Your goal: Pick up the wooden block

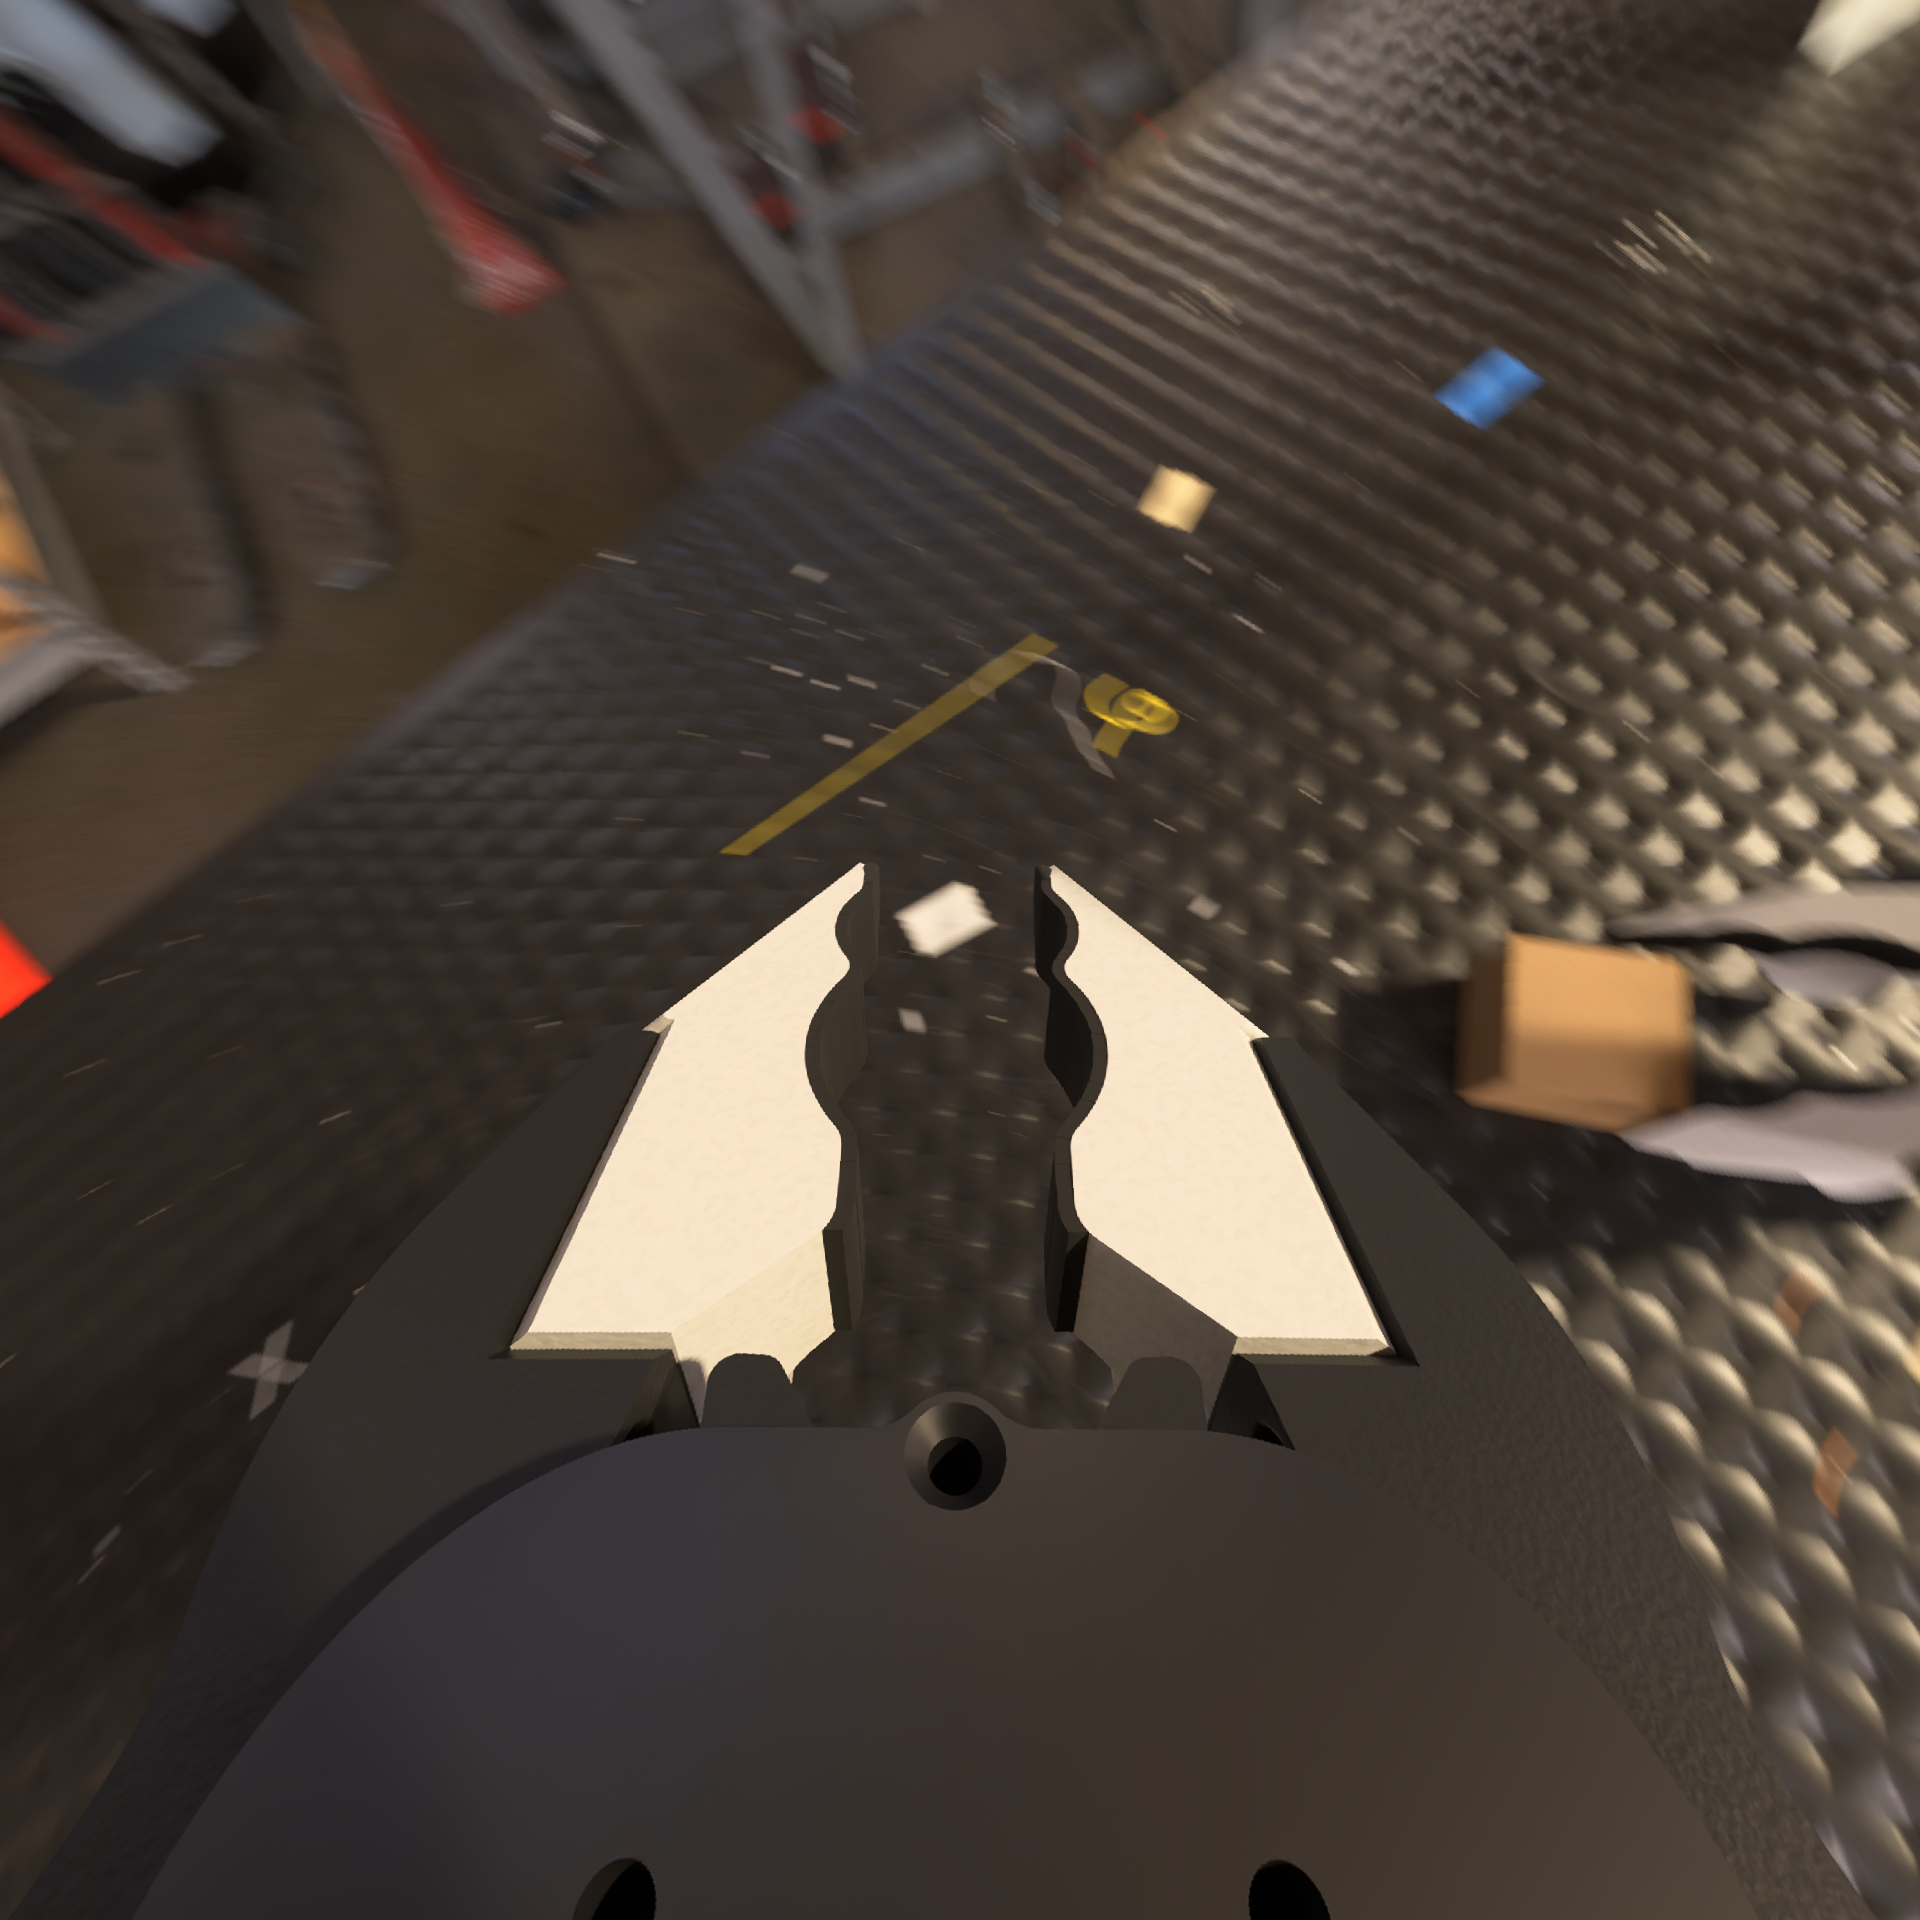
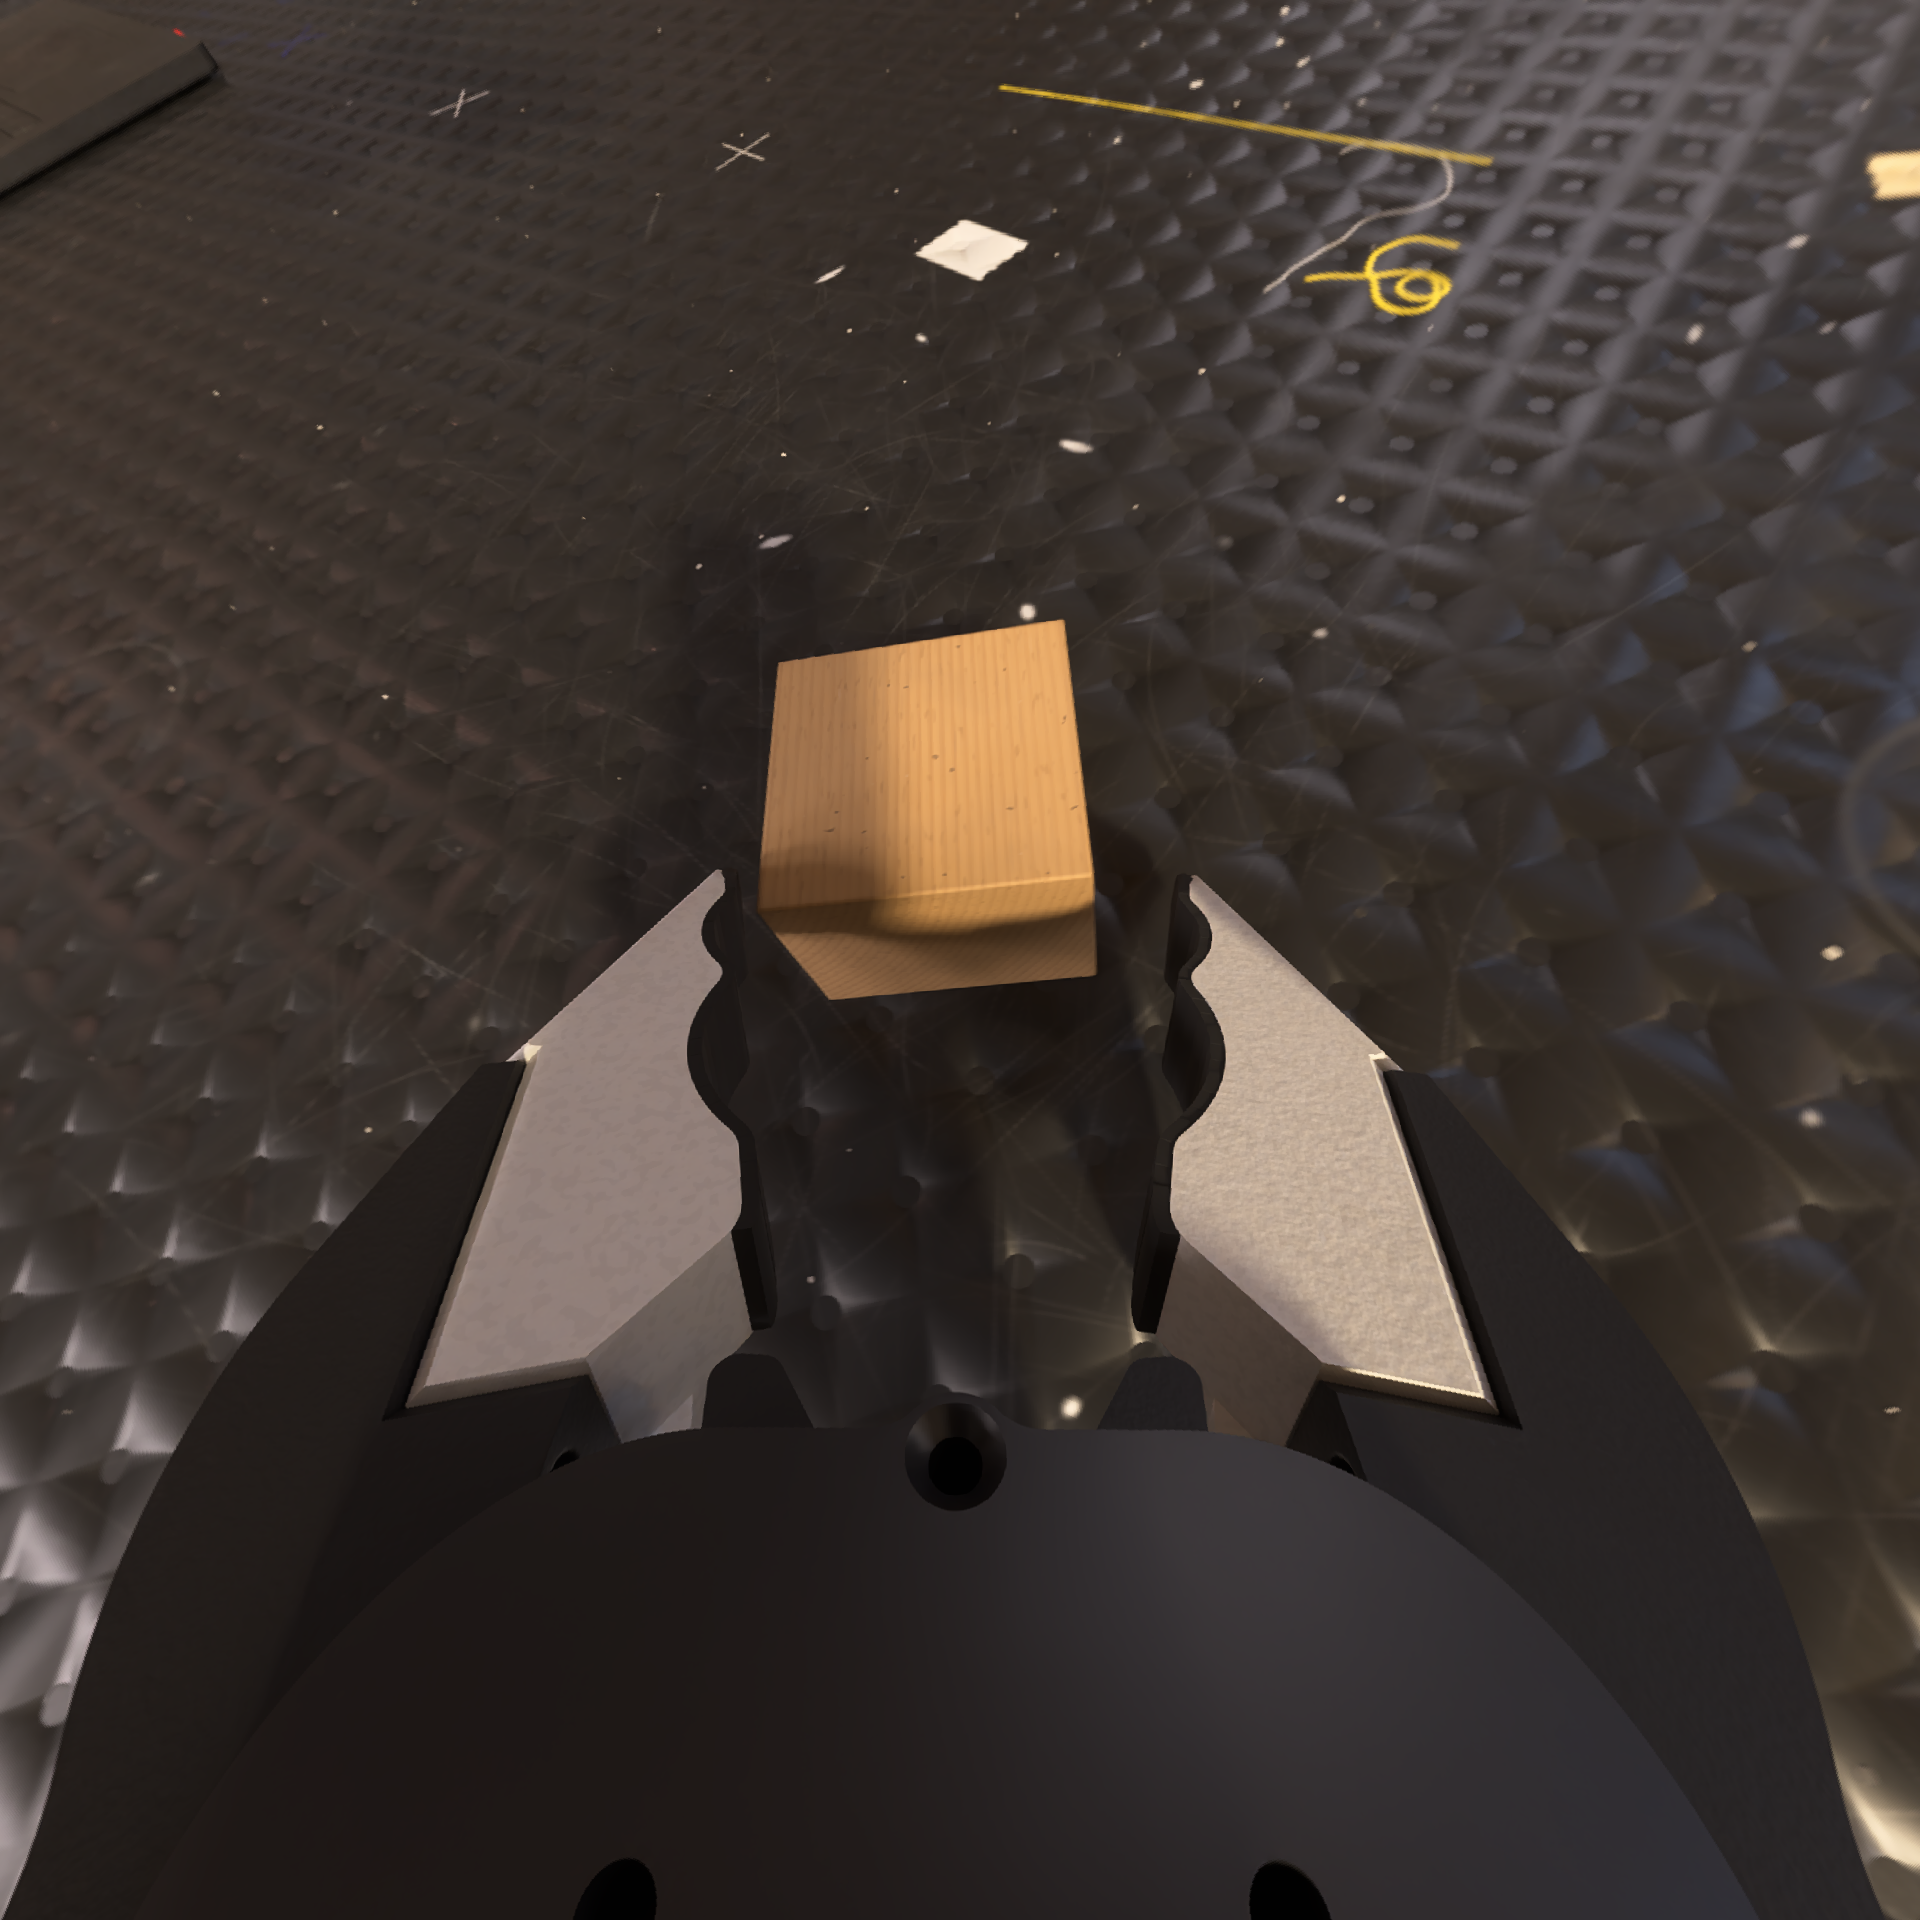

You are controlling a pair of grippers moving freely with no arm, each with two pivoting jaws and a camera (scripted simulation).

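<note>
The wooden block (image 2: 925, 779) is a light brown cube resting on the dark textured mat (image 2: 416, 623). My right gripper (image 2: 956, 894) is open, and the block's near end sits between its fingertips without touching the pads. In the left wrist view the block (image 1: 1574, 1029) is at the right, flanked by the right gripper's grey fingers (image 1: 1787, 1153). My left gripper (image 1: 951, 873) is empty, its jaws a narrow gap apart, held over the mat to the left of the block.
A white paper scrap (image 2: 971, 249) lies beyond the block. A yellow line (image 2: 1247, 125) and a yellow cord coil (image 2: 1408, 286) lie at the far right. A flat dark object (image 2: 94, 83) is at the far left. The mat's edge (image 1: 520, 644) runs diagonally.
</note>
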